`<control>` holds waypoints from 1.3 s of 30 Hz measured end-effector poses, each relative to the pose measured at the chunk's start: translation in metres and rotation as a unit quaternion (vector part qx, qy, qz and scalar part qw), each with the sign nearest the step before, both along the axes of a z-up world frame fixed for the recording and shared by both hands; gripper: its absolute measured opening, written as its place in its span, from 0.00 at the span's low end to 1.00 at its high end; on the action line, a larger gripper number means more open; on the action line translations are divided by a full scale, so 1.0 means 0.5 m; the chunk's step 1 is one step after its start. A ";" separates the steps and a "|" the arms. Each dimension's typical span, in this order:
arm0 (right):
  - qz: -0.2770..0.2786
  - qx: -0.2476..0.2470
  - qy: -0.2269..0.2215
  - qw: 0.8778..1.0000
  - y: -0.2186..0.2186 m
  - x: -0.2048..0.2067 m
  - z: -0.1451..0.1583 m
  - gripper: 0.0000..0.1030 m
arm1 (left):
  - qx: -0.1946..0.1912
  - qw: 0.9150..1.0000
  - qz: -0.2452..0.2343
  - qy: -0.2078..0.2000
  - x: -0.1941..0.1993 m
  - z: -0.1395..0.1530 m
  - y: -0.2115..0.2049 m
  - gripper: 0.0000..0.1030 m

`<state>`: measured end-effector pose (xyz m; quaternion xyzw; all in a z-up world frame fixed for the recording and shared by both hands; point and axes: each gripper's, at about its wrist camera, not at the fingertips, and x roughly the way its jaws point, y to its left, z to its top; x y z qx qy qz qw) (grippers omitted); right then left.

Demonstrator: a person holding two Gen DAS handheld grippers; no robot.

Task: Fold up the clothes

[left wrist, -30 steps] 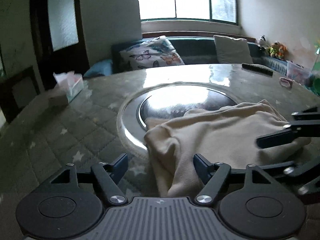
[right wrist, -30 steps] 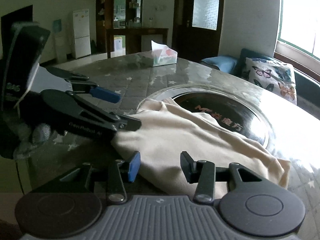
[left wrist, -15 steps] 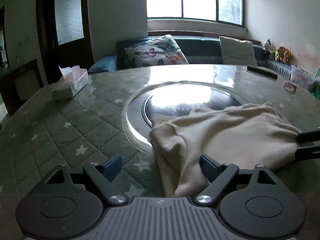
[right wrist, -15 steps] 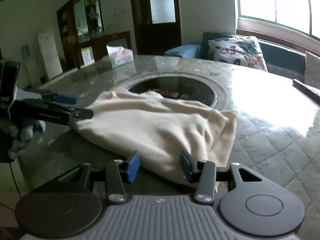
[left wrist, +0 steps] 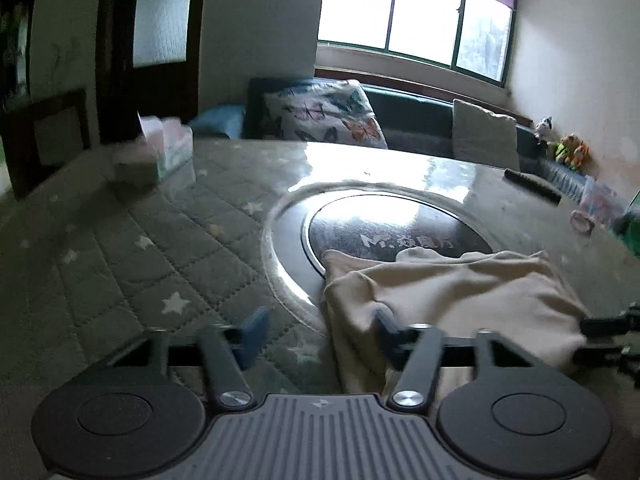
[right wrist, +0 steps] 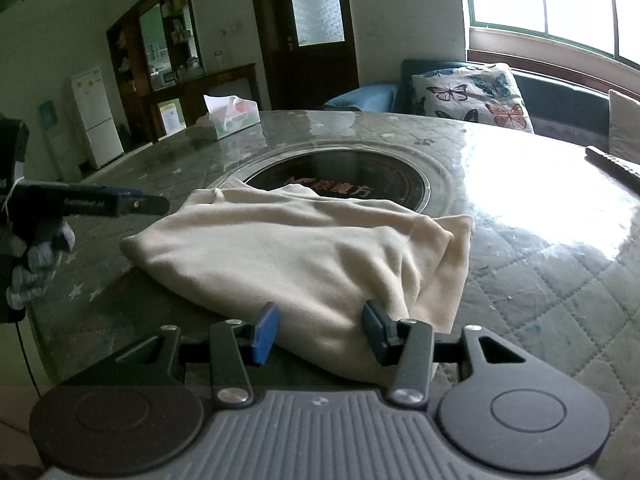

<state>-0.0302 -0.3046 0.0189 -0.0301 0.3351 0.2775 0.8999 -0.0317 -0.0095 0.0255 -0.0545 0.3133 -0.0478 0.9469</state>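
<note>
Cream garment [right wrist: 296,256] folded in bundle on desk [right wrist: 560,280], partly over centre disc. Both hand-held grippers, L [left wrist: 316,332] & R [right wrist: 320,326], now pulled back, jaws apart, empty. Prob. fold just released.

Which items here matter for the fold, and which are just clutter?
For the job:
- cream garment, bunched on the table
- left gripper, open
- right gripper, open

Lying about:
- tissue box
- remote control
- round glass inset in the tabletop
- butterfly cushion on the sofa behind
</note>
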 end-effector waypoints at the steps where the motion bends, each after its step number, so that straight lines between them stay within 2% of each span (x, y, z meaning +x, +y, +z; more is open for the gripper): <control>1: 0.000 0.000 -0.001 1.000 0.001 -0.001 0.000 0.49 | -0.009 1.000 -0.004 0.006 0.008 -0.002 0.004 0.41; 4: 0.001 -0.005 -0.004 1.000 0.004 -0.003 -0.001 0.49 | -0.025 0.999 -0.018 0.021 0.030 -0.011 0.003 0.40; 7: 0.001 -0.003 -0.002 1.000 0.003 -0.003 -0.001 0.49 | -0.035 0.999 -0.029 0.029 0.045 -0.018 -0.003 0.25; 9: 0.002 -0.004 -0.002 1.000 0.004 -0.003 -0.001 0.49 | -0.036 0.998 -0.041 0.024 0.053 -0.016 -0.007 0.06; 12: 0.003 -0.007 -0.002 1.000 0.006 -0.003 0.000 0.49 | -0.019 0.998 -0.051 0.004 0.054 -0.003 -0.012 0.04; 16: 0.004 -0.011 -0.003 1.000 0.007 -0.005 -0.002 0.49 | 0.012 0.998 -0.060 -0.018 0.054 0.008 -0.016 0.04; 18: 0.005 -0.017 -0.007 1.000 0.011 -0.007 -0.005 0.49 | 0.033 0.998 -0.059 -0.012 0.061 -0.003 -0.021 0.04; 23: 0.010 -0.022 -0.009 1.000 0.014 -0.009 -0.002 0.49 | 0.049 0.997 -0.052 -0.008 0.058 -0.010 -0.026 0.05; 24: 0.011 -0.020 -0.007 1.000 0.013 -0.009 0.001 0.49 | 0.052 0.997 -0.051 -0.008 0.057 -0.011 -0.027 0.08; 26: 0.013 -0.016 -0.007 1.000 0.011 -0.005 0.012 0.49 | 0.059 0.997 -0.046 -0.008 0.055 -0.011 -0.028 0.09; 28: 0.012 -0.008 -0.012 1.000 0.009 0.004 0.026 0.49 | 0.063 0.997 -0.036 -0.017 0.051 0.004 -0.029 0.15; 30: 0.002 -0.004 -0.015 1.000 0.008 0.023 0.038 0.49 | 0.053 0.998 -0.035 -0.026 0.048 0.019 -0.029 0.28; 31: -0.003 -0.002 -0.016 1.000 0.008 0.033 0.043 0.49 | 0.047 0.998 -0.036 -0.028 0.048 0.025 -0.031 0.31; 34: -0.018 0.006 -0.011 1.000 0.010 0.076 0.044 0.48 | 0.045 0.997 -0.054 -0.029 0.052 0.028 -0.050 0.31; 35: -0.021 0.007 -0.008 1.000 0.012 0.089 0.042 0.46 | 0.045 0.997 -0.061 -0.029 0.054 0.028 -0.057 0.31; 36: -0.024 0.008 -0.005 1.000 0.014 0.103 0.040 0.39 | 0.046 0.996 -0.068 -0.028 0.056 0.028 -0.065 0.31; 39: -0.028 0.007 0.008 1.000 0.018 0.145 0.025 0.33 | 0.050 0.995 -0.084 -0.019 0.068 0.019 -0.082 0.31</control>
